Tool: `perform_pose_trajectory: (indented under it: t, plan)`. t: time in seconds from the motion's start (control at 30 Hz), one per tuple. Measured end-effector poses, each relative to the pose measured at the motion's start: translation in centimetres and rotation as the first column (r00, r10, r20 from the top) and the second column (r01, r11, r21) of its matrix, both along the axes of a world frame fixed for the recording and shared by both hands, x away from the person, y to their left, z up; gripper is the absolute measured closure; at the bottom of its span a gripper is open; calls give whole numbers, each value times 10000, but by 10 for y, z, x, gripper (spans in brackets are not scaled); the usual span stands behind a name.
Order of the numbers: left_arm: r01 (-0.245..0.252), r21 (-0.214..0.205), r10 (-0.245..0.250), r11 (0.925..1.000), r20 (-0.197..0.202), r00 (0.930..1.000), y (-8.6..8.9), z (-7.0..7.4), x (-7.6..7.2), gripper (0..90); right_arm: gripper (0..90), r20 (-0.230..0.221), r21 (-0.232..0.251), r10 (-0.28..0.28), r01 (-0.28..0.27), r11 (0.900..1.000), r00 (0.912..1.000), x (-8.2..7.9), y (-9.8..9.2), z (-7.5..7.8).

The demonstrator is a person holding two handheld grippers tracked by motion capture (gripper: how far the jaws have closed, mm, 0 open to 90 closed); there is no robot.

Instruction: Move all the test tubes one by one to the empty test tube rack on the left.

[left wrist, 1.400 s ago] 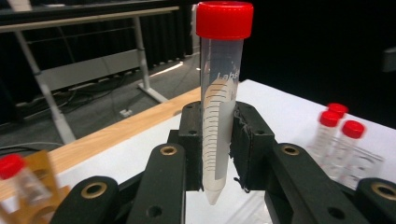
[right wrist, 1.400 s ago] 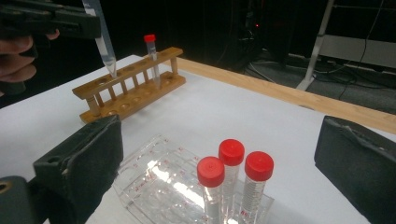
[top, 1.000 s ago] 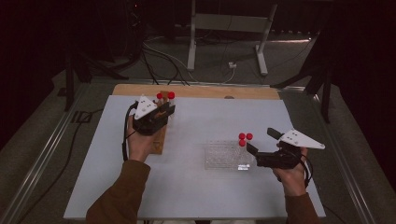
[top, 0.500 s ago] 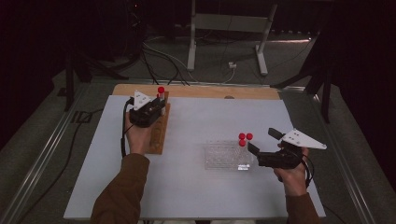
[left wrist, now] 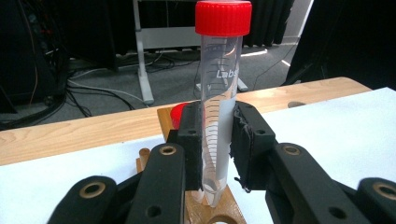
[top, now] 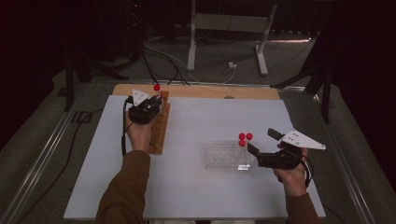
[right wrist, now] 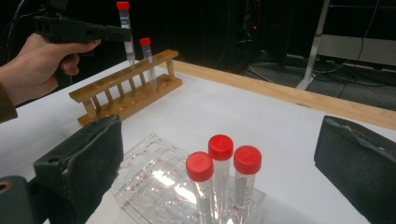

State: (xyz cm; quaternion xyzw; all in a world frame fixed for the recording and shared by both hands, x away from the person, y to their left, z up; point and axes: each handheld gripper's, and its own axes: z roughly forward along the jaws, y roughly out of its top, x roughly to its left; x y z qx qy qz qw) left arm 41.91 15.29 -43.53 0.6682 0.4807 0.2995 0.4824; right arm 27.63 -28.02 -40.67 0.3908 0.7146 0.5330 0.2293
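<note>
The left claw (top: 156, 103) reached forward at the end of an outstretched sleeved arm with its jaws clamped shut on something upright, while the right claw (top: 246, 148) hung low near the person's side, its jaws spread wide apart.

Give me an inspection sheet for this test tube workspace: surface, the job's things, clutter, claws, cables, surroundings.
Surface: white tabletop, wooden board along its far edge.
Job's things: red-capped tube held over the wooden rack; another tube stands in that rack; three capped tubes in the clear plastic rack.
Clutter: nothing seen.
Claws: left claw shut on the tube; right claw open, near the clear rack.
Cables: black leads on the floor.
Surroundings: dark room, grey stand legs.
</note>
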Motion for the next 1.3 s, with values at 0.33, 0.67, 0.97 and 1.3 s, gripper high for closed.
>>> perform_pose_trajectory:
  t: [0.33,0.67,0.97,1.3]
  plan:
    - [-153,-20,153,9999,110,9998,0,0,1,753,14,11,2,25,-25,10000,10000,-1,1,-1]
    - [-237,410,261,9989,-589,9979,-4,-14,7,752,14,-7,17,24,-24,10000,10000,-1,0,-2]
    - [-115,842,216,9964,-1203,9925,-6,-22,7,743,15,2,49,23,-23,10000,10000,-2,-1,-1]
    - [-36,861,162,9963,-1467,9891,-8,-26,9,730,15,49,88,3,-3,10000,10000,-2,-2,0]
